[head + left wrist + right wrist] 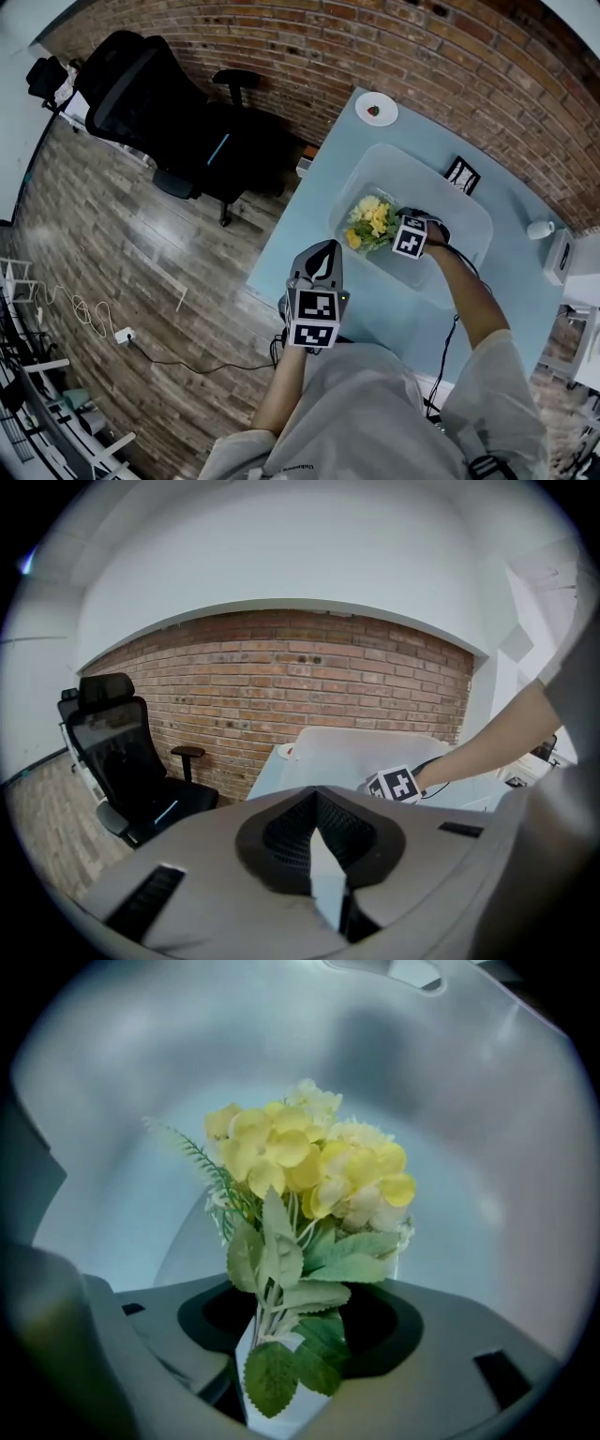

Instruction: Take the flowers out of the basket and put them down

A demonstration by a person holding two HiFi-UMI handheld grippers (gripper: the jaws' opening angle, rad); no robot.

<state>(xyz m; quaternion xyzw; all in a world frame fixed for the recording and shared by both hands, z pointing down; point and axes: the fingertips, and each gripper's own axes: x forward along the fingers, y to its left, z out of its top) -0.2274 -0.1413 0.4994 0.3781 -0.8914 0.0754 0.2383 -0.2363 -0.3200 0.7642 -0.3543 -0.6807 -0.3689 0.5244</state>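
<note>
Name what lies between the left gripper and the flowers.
Head view: bare table and the basket's near wall separate the left gripper from the flowers.

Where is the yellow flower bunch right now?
The flowers are inside the white basket, at its left end in the head view, stems between the right gripper's open jaws.
</note>
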